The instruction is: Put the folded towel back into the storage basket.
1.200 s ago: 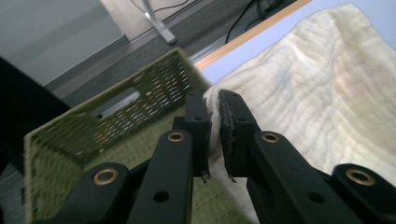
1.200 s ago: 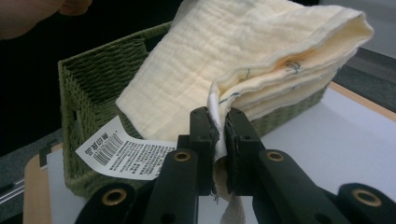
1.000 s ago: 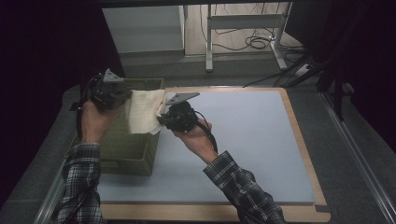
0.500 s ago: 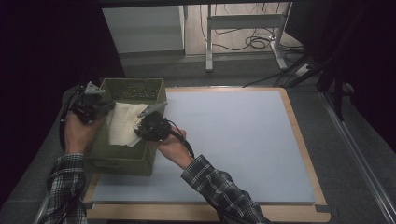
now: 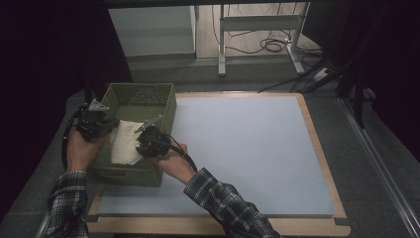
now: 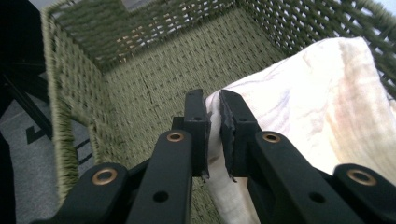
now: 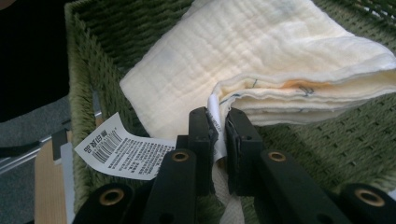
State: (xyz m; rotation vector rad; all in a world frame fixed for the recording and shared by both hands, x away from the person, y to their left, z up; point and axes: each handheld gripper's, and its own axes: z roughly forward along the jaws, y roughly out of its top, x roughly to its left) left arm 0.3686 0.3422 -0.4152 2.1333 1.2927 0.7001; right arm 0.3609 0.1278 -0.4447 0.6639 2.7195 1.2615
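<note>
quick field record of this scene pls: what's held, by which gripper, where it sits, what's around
item held: folded cream cloth
left gripper: jaws shut on one edge of the cloth
right gripper: jaws shut on the opposite edge, beside a white barcode label
cloth position: inside the green woven basket, near its front; contact with the floor cannot be told
basket position: left edge of the grey mat
mat support: wooden-edged table
person: both forearms in plaid sleeves
</note>
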